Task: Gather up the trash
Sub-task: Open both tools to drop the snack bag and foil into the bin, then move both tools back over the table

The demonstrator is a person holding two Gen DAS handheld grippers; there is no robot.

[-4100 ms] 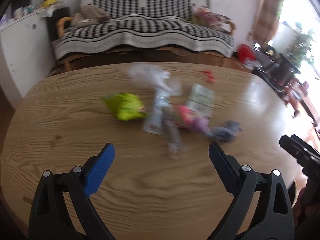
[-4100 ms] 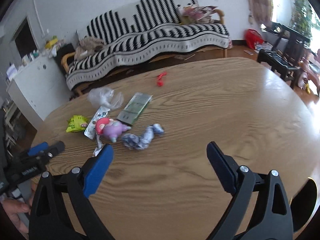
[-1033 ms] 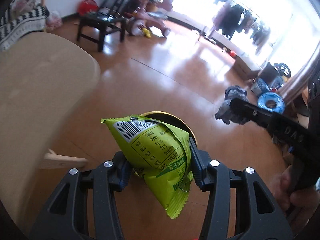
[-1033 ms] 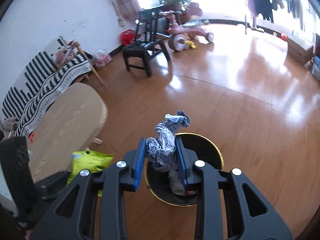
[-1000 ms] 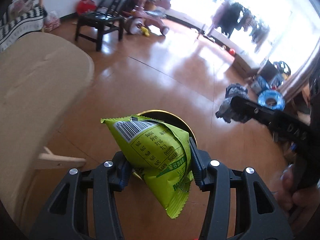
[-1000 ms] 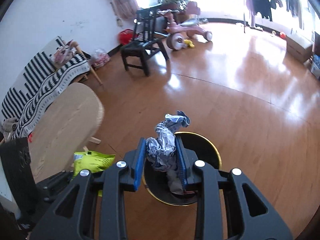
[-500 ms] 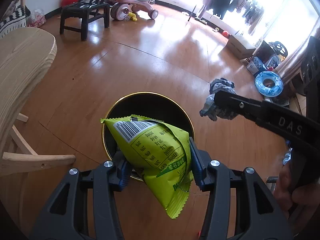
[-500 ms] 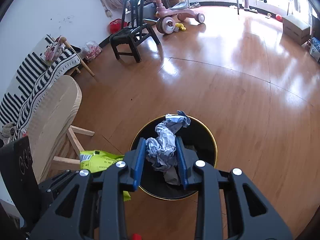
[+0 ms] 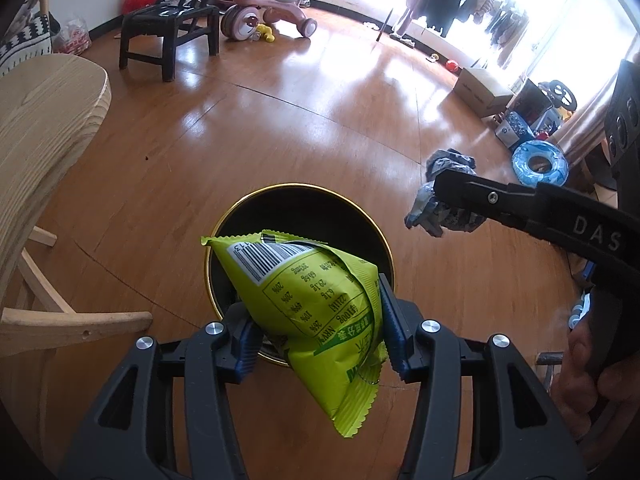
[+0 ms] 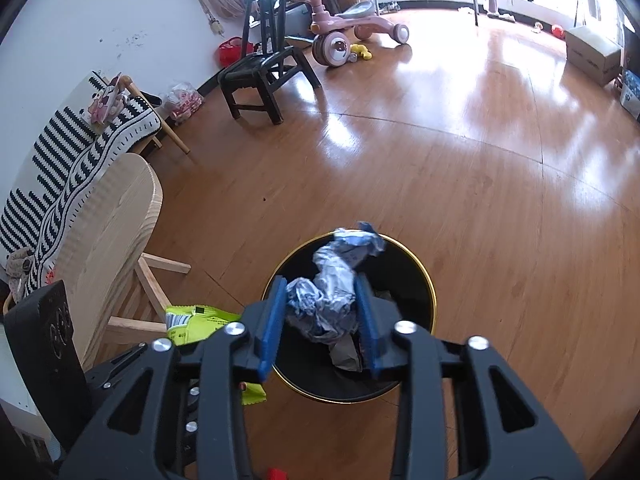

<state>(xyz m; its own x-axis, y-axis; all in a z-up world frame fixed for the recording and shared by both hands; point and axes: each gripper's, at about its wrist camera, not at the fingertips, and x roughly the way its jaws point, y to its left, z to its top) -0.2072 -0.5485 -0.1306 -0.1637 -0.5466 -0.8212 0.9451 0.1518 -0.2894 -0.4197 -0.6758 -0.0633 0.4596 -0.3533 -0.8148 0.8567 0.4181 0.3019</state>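
green snack bag [image 9: 316, 300] long axis upright, barcode end up

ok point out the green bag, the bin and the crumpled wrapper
green bag [image 9: 316, 300]: left wrist view, printed panel of the bag
bin [image 10: 430, 280]: right wrist view, gold rim
crumpled wrapper [image 10: 328, 292]: right wrist view, middle of the wad
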